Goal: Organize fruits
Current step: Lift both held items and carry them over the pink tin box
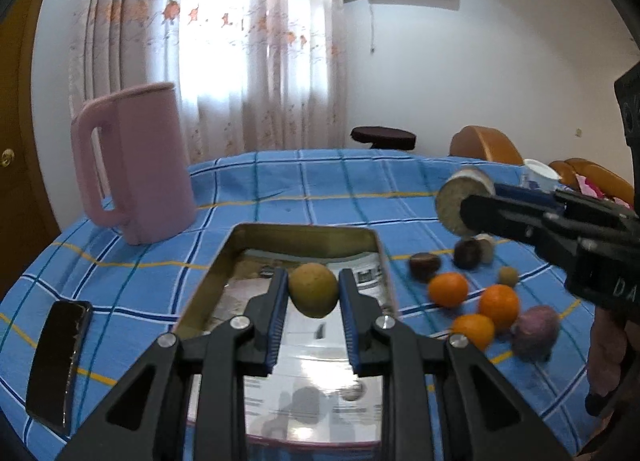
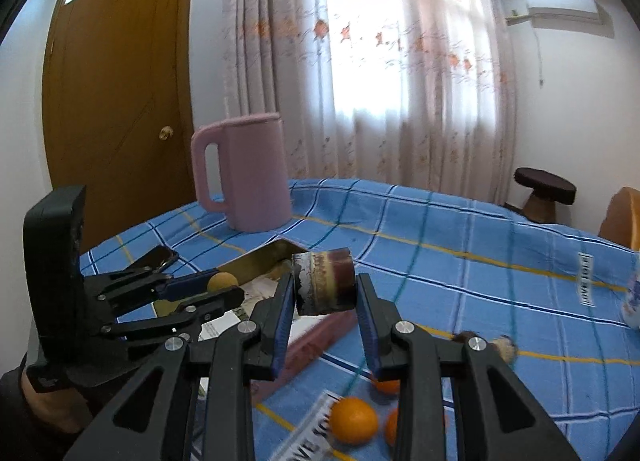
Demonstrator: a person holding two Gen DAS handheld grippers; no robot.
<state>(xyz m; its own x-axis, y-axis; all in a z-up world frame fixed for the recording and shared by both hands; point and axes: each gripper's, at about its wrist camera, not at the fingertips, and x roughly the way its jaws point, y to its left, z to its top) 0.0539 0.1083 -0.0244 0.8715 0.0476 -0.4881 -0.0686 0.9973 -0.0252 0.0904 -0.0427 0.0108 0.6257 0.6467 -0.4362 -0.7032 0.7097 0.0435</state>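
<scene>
My left gripper (image 1: 313,293) is shut on a round yellow-brown fruit (image 1: 313,289) and holds it above the open metal tin (image 1: 224,261). My right gripper (image 2: 325,293) is shut on a short brown and cream cylindrical fruit piece (image 2: 324,285), held in the air; it also shows in the left wrist view (image 1: 460,199). Right of the tin lie three oranges (image 1: 448,289), a purple fruit (image 1: 536,331), dark brown fruits (image 1: 466,253) and a small tan ball (image 1: 508,275). The left gripper with its fruit (image 2: 222,281) shows at the left of the right wrist view.
A pink jug (image 1: 140,165) stands at the back left of the blue checked tablecloth (image 1: 320,181). A black phone (image 1: 60,357) lies left of the tin. A white cup (image 1: 540,173) stands at the far right. A stool (image 1: 382,137) and chairs stand behind the table.
</scene>
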